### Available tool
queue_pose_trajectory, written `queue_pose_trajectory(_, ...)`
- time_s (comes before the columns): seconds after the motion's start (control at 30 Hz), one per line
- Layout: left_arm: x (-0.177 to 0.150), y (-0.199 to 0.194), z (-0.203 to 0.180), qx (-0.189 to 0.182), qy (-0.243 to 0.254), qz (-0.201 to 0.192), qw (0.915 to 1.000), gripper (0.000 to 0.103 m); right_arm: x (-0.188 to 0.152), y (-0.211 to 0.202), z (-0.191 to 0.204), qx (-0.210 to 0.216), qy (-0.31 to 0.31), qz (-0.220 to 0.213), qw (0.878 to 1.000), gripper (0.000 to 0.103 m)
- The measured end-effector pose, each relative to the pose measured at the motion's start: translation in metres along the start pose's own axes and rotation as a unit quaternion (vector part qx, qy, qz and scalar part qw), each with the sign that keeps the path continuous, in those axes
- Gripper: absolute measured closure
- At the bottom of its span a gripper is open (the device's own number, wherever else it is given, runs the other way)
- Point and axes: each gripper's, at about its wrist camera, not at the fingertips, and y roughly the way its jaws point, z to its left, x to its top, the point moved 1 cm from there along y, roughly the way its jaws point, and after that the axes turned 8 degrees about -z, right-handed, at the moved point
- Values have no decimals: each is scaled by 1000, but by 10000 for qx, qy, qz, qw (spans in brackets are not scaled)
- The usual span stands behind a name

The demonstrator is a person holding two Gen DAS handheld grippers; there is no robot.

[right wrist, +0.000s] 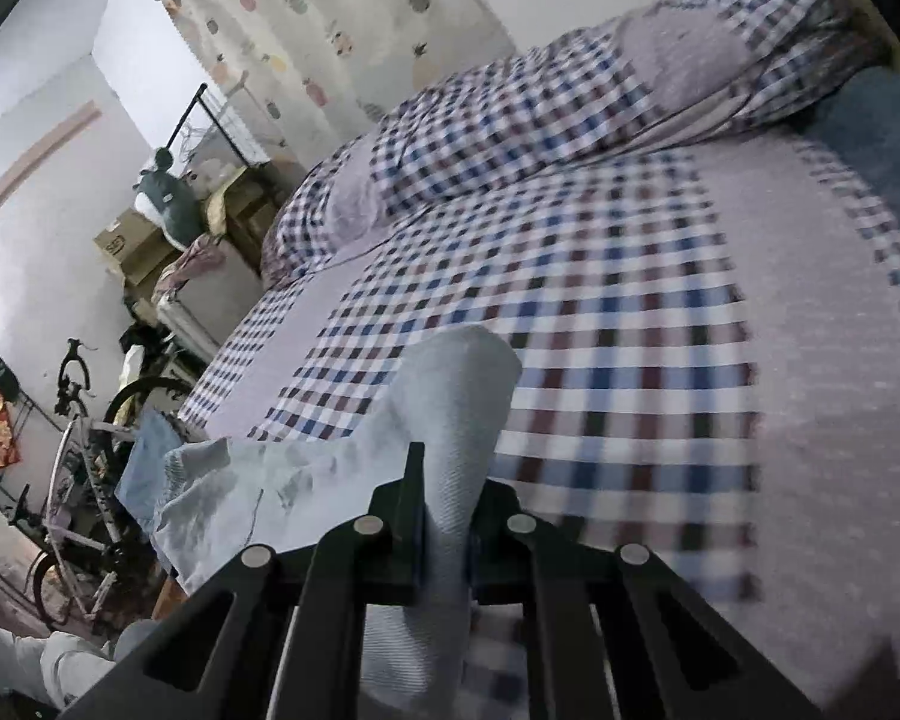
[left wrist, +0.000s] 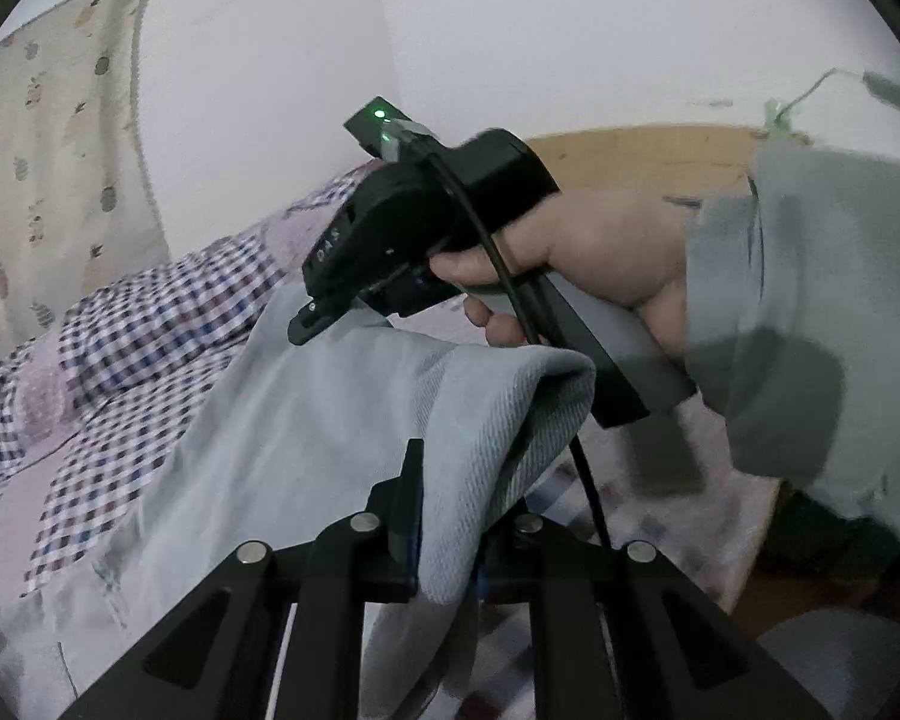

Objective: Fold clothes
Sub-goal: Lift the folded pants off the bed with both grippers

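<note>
Both grippers pinch folds of one pale blue garment (left wrist: 342,420). Left gripper (left wrist: 444,540) clamps a fold draped over its fingers. Right gripper (right wrist: 444,534), gripped by a hand (left wrist: 600,252), clamps another. Garment is lifted above the checked bedspread (right wrist: 600,312). Beyond: a bicycle (right wrist: 84,450) and a cardboard box (right wrist: 126,240), print too blurred to read.

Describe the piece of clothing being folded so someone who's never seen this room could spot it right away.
Find the bed with the checked purple-and-blue cover. Above it hangs a pale blue ribbed garment, pinched in both grippers, left gripper and right gripper. Unlike the checked bedding around it, it is plain and one colour.
</note>
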Motion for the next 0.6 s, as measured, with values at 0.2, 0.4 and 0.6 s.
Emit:
queue_pose_trajectory(0.2, 35, -10, -14, -265, -699, -192, 9970, 92, 8, -52, -9, -483, -56, 9, 9988, 94)
queue_pose_trajectory(0.4, 25, -23, 23, -263, -1426, -120, 9894, 92, 5, -41, 25, -647, -76, 103, 9978, 94)
queue_pose_trajectory(0.6, 25, -92, 70, 3, -2008, -637, 9776, 92, 23, -25, 107, -430, -166, -179, 9988, 94)
